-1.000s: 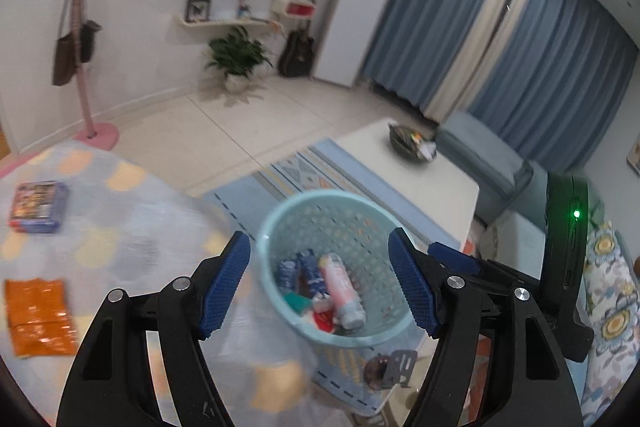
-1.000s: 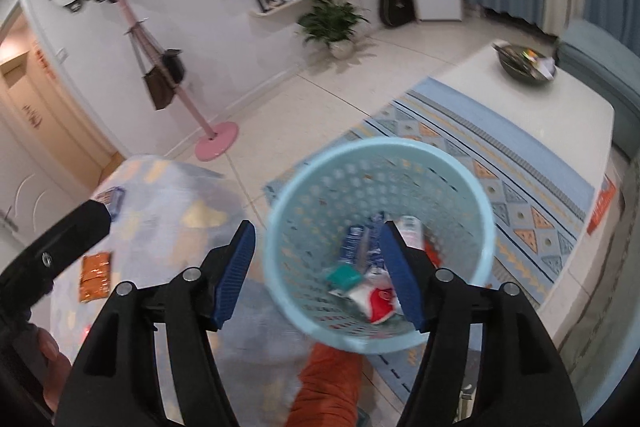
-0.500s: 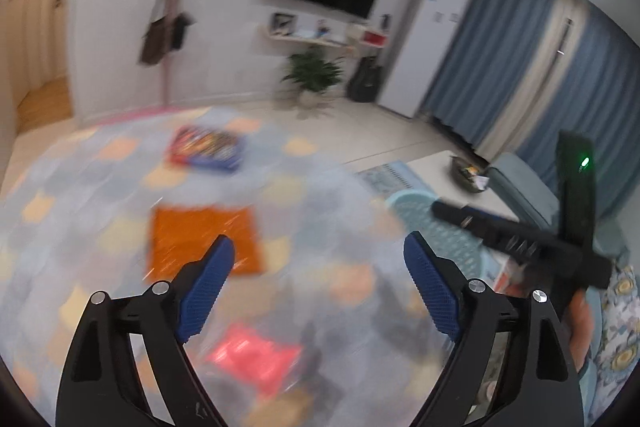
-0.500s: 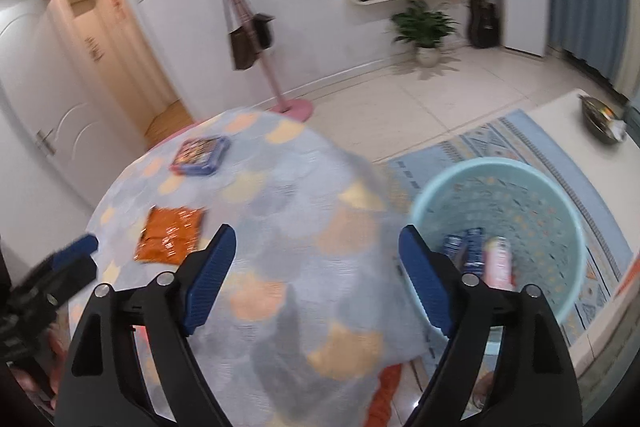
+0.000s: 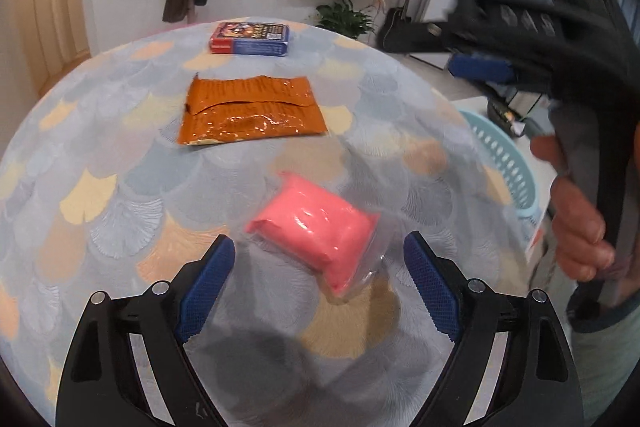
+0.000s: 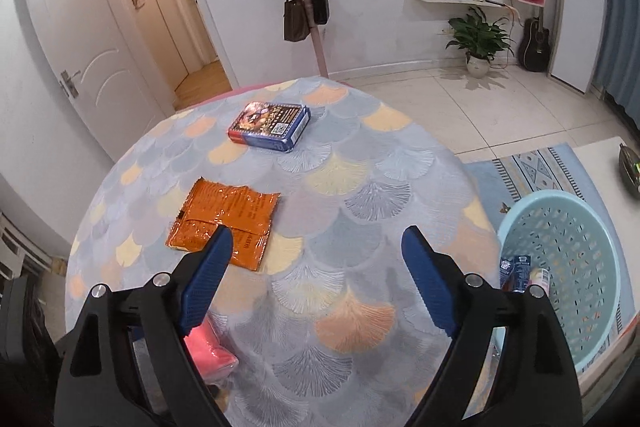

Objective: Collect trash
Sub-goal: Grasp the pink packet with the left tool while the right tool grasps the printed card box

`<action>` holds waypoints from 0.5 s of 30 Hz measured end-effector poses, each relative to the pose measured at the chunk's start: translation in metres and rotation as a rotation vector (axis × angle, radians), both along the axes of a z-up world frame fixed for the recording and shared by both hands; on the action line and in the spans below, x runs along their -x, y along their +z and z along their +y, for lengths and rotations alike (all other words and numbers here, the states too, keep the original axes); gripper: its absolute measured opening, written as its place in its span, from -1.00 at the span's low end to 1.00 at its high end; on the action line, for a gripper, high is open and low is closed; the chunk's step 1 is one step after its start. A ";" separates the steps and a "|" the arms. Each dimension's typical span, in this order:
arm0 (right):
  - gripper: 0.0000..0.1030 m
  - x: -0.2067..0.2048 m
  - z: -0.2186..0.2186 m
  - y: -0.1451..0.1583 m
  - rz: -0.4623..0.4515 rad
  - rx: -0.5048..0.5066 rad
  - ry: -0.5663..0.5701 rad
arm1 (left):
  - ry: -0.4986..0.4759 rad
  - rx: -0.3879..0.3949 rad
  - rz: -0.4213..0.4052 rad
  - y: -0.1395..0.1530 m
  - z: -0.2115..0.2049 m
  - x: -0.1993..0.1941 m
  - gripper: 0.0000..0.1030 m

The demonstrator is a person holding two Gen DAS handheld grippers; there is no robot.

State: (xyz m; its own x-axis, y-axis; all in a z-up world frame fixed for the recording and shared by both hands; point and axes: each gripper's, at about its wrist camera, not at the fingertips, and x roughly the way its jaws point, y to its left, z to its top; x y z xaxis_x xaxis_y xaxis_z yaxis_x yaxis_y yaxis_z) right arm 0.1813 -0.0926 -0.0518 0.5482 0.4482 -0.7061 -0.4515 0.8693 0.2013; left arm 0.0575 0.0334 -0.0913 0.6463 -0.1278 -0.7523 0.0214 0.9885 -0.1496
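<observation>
A pink packet in clear wrap (image 5: pixel 320 227) lies on the round table just ahead of my open, empty left gripper (image 5: pixel 318 283); part of it shows in the right wrist view (image 6: pixel 208 347). An orange foil wrapper (image 5: pixel 252 115) (image 6: pixel 224 223) lies mid-table, a blue card box (image 5: pixel 250 38) (image 6: pixel 270 125) beyond it. The light blue basket (image 6: pixel 560 267) (image 5: pixel 500 163) stands on the floor to the right with trash inside. My right gripper (image 6: pixel 316 279) is open and empty above the table.
The table has a scale-patterned cloth (image 6: pixel 360 187). A pink coat stand with bags (image 6: pixel 308 7) is behind it. A patterned rug (image 6: pixel 532 167) and a white low table (image 6: pixel 600 155) lie to the right. The right-hand tool and hand (image 5: pixel 576 227) show in the left wrist view.
Both grippers swung left from above the basket to over the table. The left one now has the pink packet in front of its fingers. The basket has shifted to the right edge of both views.
</observation>
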 end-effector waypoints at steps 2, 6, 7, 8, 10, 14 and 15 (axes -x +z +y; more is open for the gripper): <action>0.59 -0.003 0.002 -0.001 0.002 0.008 0.004 | 0.001 -0.030 -0.004 -0.003 -0.004 0.000 0.48; 0.59 -0.010 0.006 -0.004 0.006 0.017 0.008 | 0.012 -0.070 -0.008 -0.003 -0.006 0.000 0.05; 0.59 -0.012 0.008 -0.005 0.008 0.017 0.012 | 0.016 -0.082 -0.011 -0.002 -0.006 0.000 -0.17; 0.59 -0.015 0.012 -0.005 0.009 0.018 0.018 | 0.019 -0.087 -0.011 -0.002 -0.005 0.001 -0.24; 0.59 -0.020 0.019 -0.004 0.005 0.026 0.032 | 0.020 -0.068 -0.009 0.000 -0.001 0.001 -0.27; 0.59 -0.039 0.039 -0.003 -0.010 0.045 0.068 | 0.032 -0.042 -0.016 0.004 0.007 0.002 -0.47; 0.59 -0.045 0.045 -0.003 -0.014 0.050 0.076 | 0.034 -0.024 -0.015 0.006 0.012 0.003 -0.48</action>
